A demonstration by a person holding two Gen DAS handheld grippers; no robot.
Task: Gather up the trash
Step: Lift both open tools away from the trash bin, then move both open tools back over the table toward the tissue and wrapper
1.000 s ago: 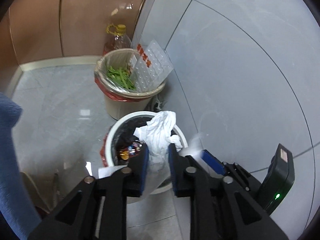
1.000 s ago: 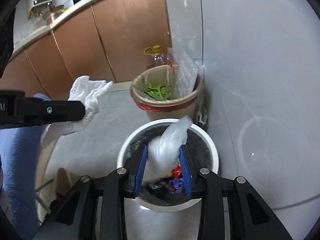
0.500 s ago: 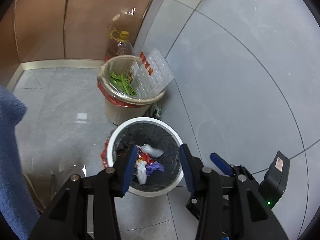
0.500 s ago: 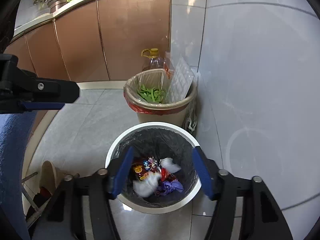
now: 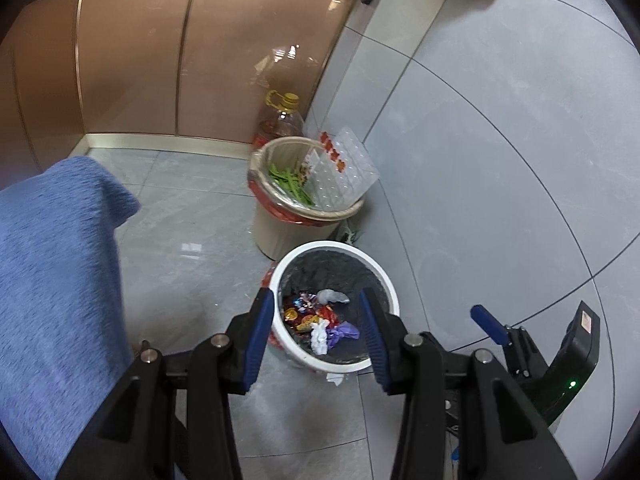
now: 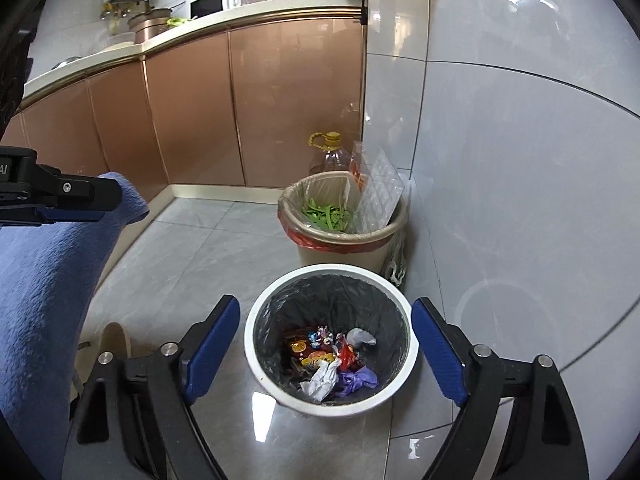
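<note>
A white bin with a black liner (image 5: 390, 280) (image 6: 404, 308) stands on the grey tile floor. Inside lie a crumpled white tissue (image 5: 319, 334) (image 6: 322, 380), a crumpled clear plastic bag (image 5: 333, 296) (image 6: 360, 337), colourful wrappers (image 6: 316, 350) and a purple glove (image 6: 356, 380). My left gripper (image 5: 316, 338) is open and empty, above the bin. My right gripper (image 6: 326, 350) is open wide and empty, also above the bin. The left gripper shows from the side in the right wrist view (image 6: 60, 196); the right gripper's side shows in the left wrist view (image 5: 532, 356).
A beige bin (image 5: 272, 236) (image 6: 344, 252) behind holds green vegetable scraps and a clear plastic tray (image 5: 344, 172). An oil bottle (image 5: 282, 122) stands by copper cabinets (image 6: 200, 120). A grey tiled wall (image 5: 500, 160) is right. A blue sleeve (image 5: 52, 280) fills the left.
Both grippers opened and let go: the white tissue and the clear plastic bag dropped into the white bin. Both grippers have since risen and pulled back from it.
</note>
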